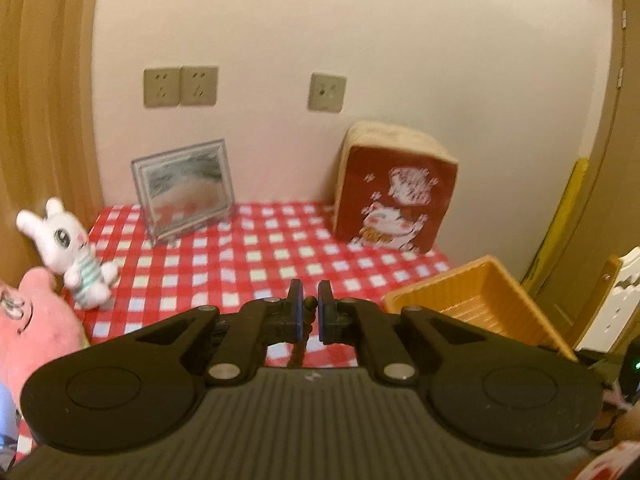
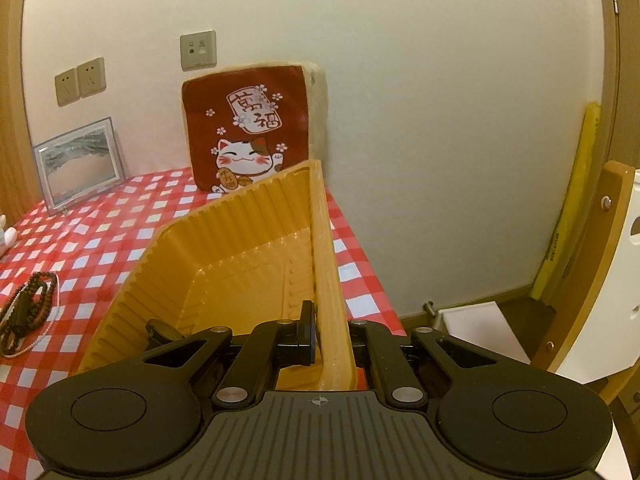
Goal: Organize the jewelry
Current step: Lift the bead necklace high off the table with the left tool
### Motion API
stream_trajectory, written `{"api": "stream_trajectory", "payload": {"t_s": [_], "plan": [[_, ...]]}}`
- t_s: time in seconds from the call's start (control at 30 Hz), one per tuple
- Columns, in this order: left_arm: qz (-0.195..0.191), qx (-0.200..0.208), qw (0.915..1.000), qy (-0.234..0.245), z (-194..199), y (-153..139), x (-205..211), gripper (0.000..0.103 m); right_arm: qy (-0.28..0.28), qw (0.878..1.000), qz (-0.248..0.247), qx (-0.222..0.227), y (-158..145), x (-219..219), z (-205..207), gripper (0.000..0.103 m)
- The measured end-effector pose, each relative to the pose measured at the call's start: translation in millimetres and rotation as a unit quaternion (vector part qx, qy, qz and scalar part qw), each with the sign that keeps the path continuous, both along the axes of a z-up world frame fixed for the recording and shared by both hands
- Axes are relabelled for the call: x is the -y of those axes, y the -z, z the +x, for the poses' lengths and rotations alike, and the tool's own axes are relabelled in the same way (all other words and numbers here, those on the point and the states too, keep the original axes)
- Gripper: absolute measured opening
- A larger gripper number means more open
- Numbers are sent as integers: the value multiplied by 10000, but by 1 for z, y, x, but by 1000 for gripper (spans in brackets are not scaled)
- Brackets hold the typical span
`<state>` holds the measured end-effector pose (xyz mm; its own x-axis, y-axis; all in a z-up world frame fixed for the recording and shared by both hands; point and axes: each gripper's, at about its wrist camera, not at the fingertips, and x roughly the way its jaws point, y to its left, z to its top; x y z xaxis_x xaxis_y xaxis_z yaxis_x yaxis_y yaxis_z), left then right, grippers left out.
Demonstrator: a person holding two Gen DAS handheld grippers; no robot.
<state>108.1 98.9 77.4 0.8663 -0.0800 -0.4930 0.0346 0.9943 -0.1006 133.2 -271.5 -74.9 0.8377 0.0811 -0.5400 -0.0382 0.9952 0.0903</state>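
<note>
Both tools clamped: beads (image 1: pixel 308 307), tray (image 2: pixel 240 248).

Table with red-and-white checked cloth (image 2: pixel 120 216), set against the wall. Far left: clear picture frame (image 1: pixel 184 190) standing, leaning back. Far right: red lucky-cat cushion (image 2: pixel 248 128) upright against the wall. Left edge: white plush rabbit (image 1: pixel 70 252), pink plush (image 1: pixel 36 328) just beside it, nearer. Near left in the right wrist view: pile of dark bead strands (image 2: pixel 28 312) with a thin pale strand, lying flat on the cloth.
</note>
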Motion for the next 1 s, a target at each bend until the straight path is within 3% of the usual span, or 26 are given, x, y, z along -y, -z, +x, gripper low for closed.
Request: {"api": "stream_trajectory", "payload": {"t_s": [0.5, 0.77, 1.0], "plan": [[-267, 319, 9948, 932, 24, -24, 69, 6, -9, 10000, 7, 16, -1, -1, -1, 6], [-527, 427, 9864, 1496, 42, -33, 116, 6, -7, 10000, 23, 15, -3, -2, -2, 6], [-687, 265, 9778, 1964, 61, -23, 153, 6, -25, 10000, 15, 19, -4, -4, -1, 6]]}}
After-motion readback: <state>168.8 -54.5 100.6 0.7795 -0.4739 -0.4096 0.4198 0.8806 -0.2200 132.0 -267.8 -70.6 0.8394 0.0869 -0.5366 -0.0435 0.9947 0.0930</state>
